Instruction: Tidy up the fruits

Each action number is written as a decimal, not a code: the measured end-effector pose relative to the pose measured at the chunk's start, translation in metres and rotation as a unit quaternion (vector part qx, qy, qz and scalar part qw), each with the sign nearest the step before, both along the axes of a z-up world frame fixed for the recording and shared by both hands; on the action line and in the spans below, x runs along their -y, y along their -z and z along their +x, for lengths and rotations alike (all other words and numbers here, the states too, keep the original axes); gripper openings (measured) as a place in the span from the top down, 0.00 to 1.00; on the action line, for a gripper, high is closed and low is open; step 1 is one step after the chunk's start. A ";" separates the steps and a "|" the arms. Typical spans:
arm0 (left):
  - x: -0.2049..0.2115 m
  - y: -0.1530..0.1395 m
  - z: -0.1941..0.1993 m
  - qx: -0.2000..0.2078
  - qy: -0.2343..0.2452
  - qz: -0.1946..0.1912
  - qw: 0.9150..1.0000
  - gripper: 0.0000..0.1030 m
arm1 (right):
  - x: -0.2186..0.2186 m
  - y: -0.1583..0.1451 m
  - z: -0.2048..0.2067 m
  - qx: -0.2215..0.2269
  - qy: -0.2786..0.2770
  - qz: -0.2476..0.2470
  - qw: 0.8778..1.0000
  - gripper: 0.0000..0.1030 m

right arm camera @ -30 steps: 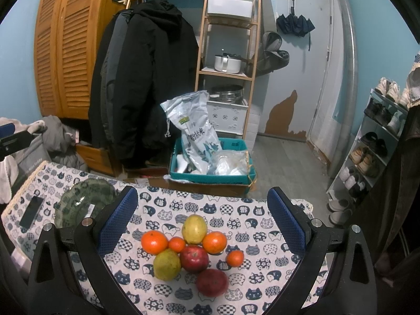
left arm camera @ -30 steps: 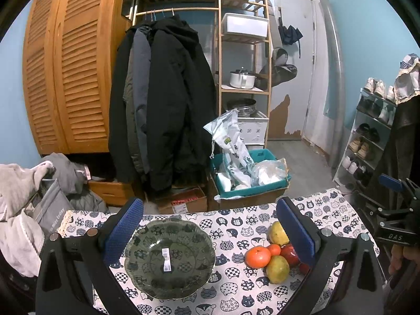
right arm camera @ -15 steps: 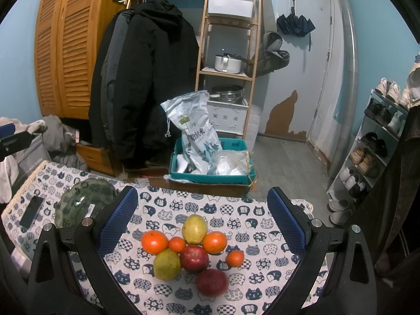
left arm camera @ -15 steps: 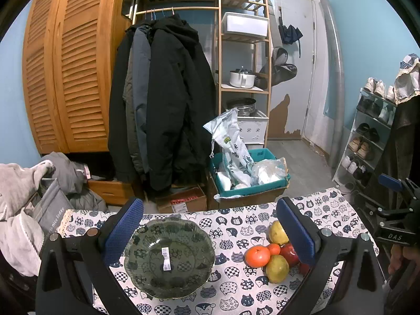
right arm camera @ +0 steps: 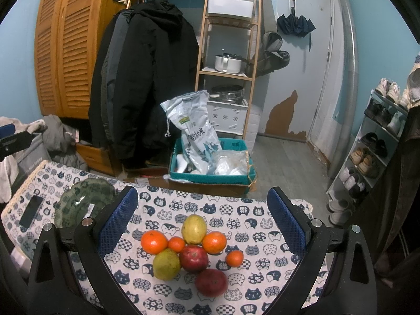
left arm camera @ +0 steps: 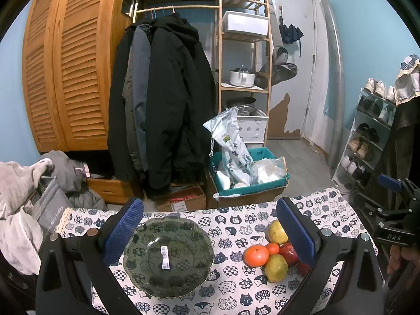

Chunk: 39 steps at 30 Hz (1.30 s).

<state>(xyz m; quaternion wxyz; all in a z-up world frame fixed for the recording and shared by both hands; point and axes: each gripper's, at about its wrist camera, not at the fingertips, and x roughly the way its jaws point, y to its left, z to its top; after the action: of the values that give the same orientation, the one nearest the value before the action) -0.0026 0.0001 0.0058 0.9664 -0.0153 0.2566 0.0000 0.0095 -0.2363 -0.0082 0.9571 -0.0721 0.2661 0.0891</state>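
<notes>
Now you are holding your left gripper spread wide over the green glass bowl, and your right gripper spread above the fruit cluster of oranges, pears and red apples sitting on the cat-print tablecloth. Only the right view is showing the dark phone.

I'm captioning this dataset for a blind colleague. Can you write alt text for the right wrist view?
The open right gripper hovers over a cluster of fruit on a cat-print tablecloth: two pears, two red apples and four oranges. An empty green glass bowl and a dark phone lie to the left, with hanging coats and shelves behind.
</notes>
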 end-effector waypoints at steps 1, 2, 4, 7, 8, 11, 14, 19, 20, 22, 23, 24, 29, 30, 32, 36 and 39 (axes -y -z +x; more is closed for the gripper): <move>0.002 0.001 -0.003 0.000 0.000 0.000 1.000 0.01 | 0.000 0.000 0.000 0.000 0.000 0.000 1.000 0.06; 0.002 0.001 -0.002 0.000 0.000 0.000 1.000 0.01 | -0.001 0.000 0.000 0.000 0.000 0.000 1.000 0.06; 0.002 0.002 -0.003 0.000 0.001 0.000 1.000 0.01 | -0.001 0.000 0.000 0.000 0.000 0.000 1.000 0.06; 0.002 0.001 -0.002 0.000 0.001 0.001 1.000 0.01 | 0.000 0.000 0.000 0.000 0.000 0.000 1.000 0.06; 0.002 0.001 -0.002 0.000 0.001 0.000 1.000 0.01 | -0.001 0.000 0.000 0.000 0.000 0.000 1.000 0.06; 0.001 0.001 -0.002 0.000 0.000 0.001 1.000 0.01 | -0.001 0.000 0.000 0.000 0.000 -0.001 1.000 0.06; 0.002 0.001 -0.002 0.000 0.000 0.000 1.000 0.01 | -0.001 0.000 0.000 0.000 0.000 -0.001 1.000 0.06; 0.001 0.000 -0.002 0.000 0.001 0.000 1.000 0.01 | 0.000 0.000 0.000 0.000 0.000 -0.001 1.000 0.06; 0.001 0.000 -0.002 0.000 0.001 0.000 1.000 0.01 | -0.001 0.000 0.000 0.000 0.000 -0.001 1.000 0.06; 0.001 0.000 -0.002 0.000 0.001 0.000 1.000 0.01 | 0.000 0.000 0.000 0.000 0.000 -0.001 1.000 0.06; 0.001 0.000 -0.002 0.000 0.000 0.000 1.000 0.01 | -0.001 0.000 0.000 0.001 0.000 -0.001 1.000 0.06; 0.002 0.000 -0.002 0.000 0.000 0.000 1.000 0.01 | 0.000 0.000 0.000 0.000 0.000 -0.001 1.000 0.06; 0.004 0.000 -0.004 0.002 0.000 0.002 1.000 0.01 | -0.001 0.000 0.000 0.000 0.000 -0.002 1.000 0.06; 0.005 0.000 -0.004 0.002 0.001 0.001 1.000 0.01 | 0.001 0.000 0.000 0.000 0.000 -0.001 1.000 0.06; 0.005 0.000 -0.005 0.002 0.002 -0.001 1.000 0.01 | -0.001 0.000 0.000 0.001 0.000 -0.001 1.000 0.06; 0.004 -0.001 -0.005 0.000 0.001 -0.002 1.000 0.01 | 0.000 0.000 0.000 0.000 0.000 -0.002 1.000 0.06; 0.001 -0.002 -0.004 -0.002 0.000 -0.005 1.000 0.01 | 0.000 0.001 0.000 0.000 0.000 -0.002 1.000 0.06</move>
<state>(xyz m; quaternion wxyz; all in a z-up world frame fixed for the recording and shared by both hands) -0.0070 -0.0013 0.0076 0.9658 -0.0203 0.2585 -0.0013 0.0093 -0.2366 -0.0087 0.9571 -0.0741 0.2659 0.0883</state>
